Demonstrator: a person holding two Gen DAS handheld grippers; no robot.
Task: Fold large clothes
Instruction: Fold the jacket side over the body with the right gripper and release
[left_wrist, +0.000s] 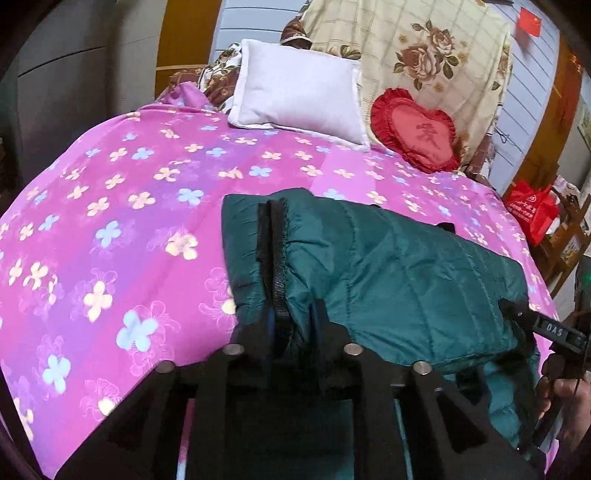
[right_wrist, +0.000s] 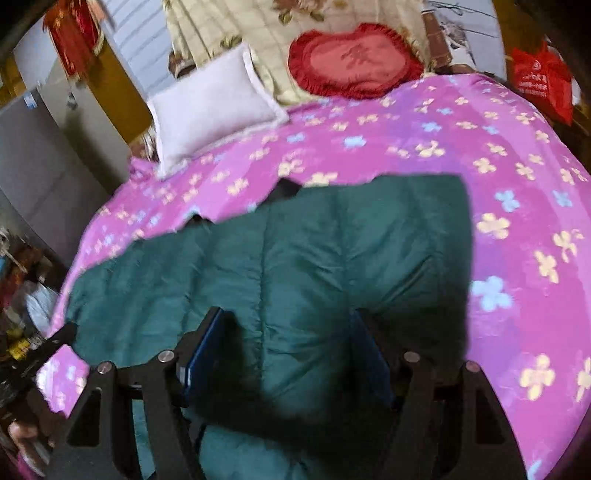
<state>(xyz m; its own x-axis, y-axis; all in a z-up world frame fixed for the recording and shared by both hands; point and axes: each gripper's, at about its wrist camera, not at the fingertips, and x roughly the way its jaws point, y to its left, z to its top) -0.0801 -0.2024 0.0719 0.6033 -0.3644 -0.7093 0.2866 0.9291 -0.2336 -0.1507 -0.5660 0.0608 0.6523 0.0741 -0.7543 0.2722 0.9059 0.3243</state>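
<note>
A dark green quilted jacket (left_wrist: 388, 273) lies folded on the pink flowered bedspread (left_wrist: 110, 221). My left gripper (left_wrist: 291, 314) is shut on the jacket's black-trimmed edge at its left end. In the right wrist view the jacket (right_wrist: 295, 240) spreads across the bed's middle. My right gripper (right_wrist: 291, 321) is open, its fingers (right_wrist: 210, 332) standing wide apart over the near part of the jacket. The right gripper also shows at the right edge of the left wrist view (left_wrist: 513, 310), touching the jacket's right end.
A white pillow (left_wrist: 299, 92) and a red heart cushion (left_wrist: 417, 129) lie at the head of the bed against a floral quilt (left_wrist: 424, 48). A red bag (left_wrist: 532, 210) sits beside the bed on the right. Grey cabinets (right_wrist: 37, 166) stand left.
</note>
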